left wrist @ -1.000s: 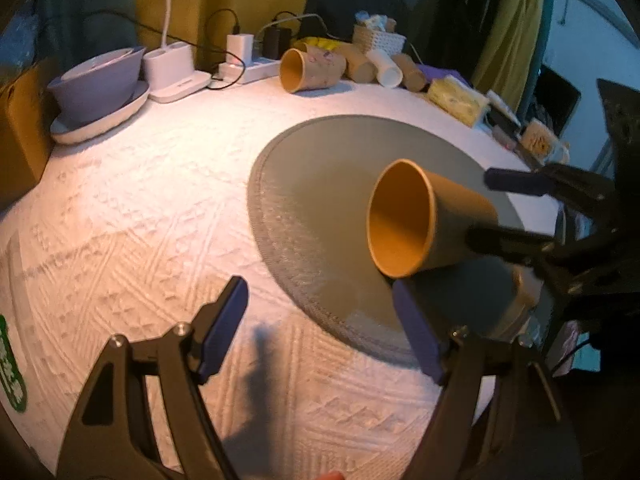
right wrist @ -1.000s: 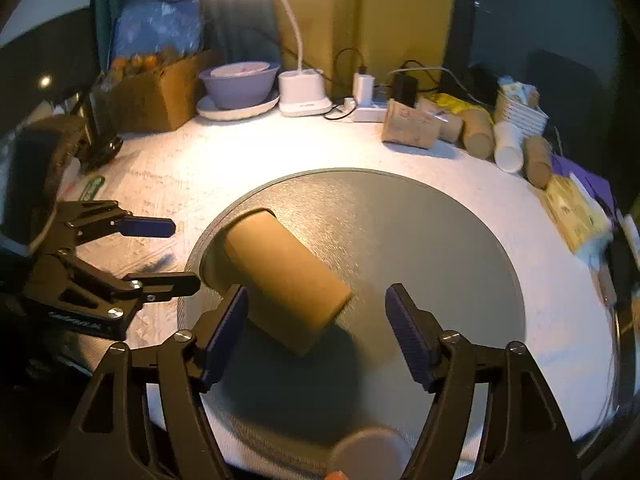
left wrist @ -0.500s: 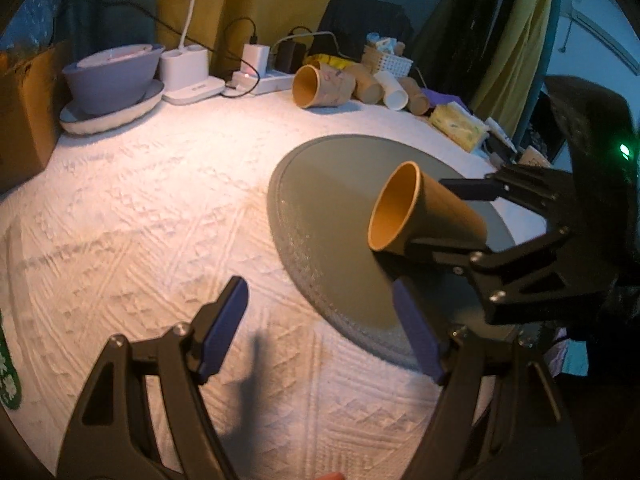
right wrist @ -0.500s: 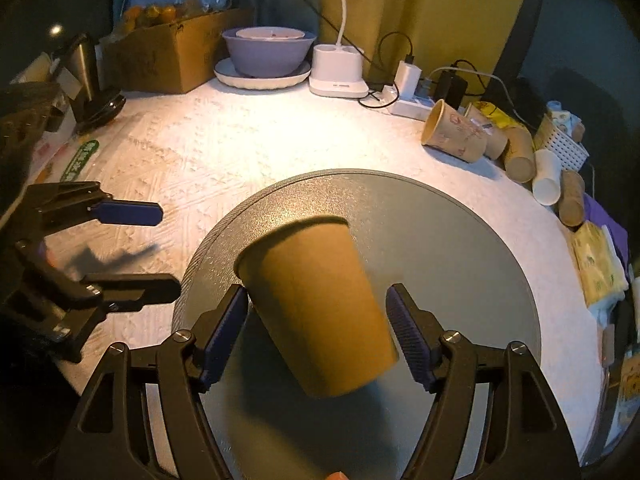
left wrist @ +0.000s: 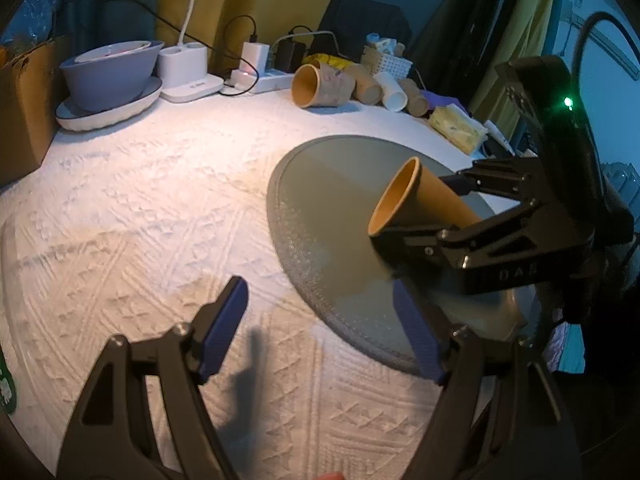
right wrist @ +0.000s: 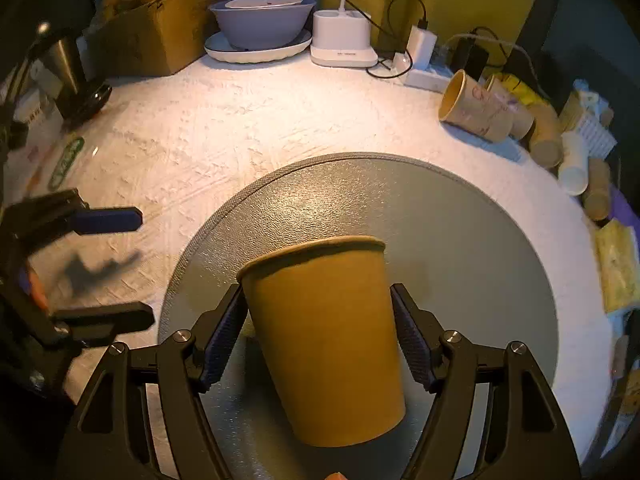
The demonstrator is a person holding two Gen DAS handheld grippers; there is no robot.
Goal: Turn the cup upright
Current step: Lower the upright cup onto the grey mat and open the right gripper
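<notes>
Above the round grey mat (right wrist: 460, 240), the right tongs (right wrist: 320, 332) are clamped on the brown paper cup (right wrist: 328, 336), their blue pads (right wrist: 222, 340) pressed against its two sides. The cup is lifted clear of the mat and tilted, its open rim pointing away from the right wrist camera and its closed base nearest that camera. From the left wrist view the cup (left wrist: 416, 204) shows its orange inside, mouth angled up and toward the left, with the right tongs (left wrist: 460, 208) gripping it from the far side.

The left tongs (left wrist: 320, 320) hang with their fingers apart and nothing between them, over the white textured cloth of the surface (left wrist: 160, 200), just beside the near edge of the mat (left wrist: 320, 208). They do not touch the cup.

Along the back of the surface lie several more paper cups (right wrist: 476, 112) on their sides, a lavender bowl (right wrist: 262, 20) on a white plate, and a white lamp base (right wrist: 342, 40).
</notes>
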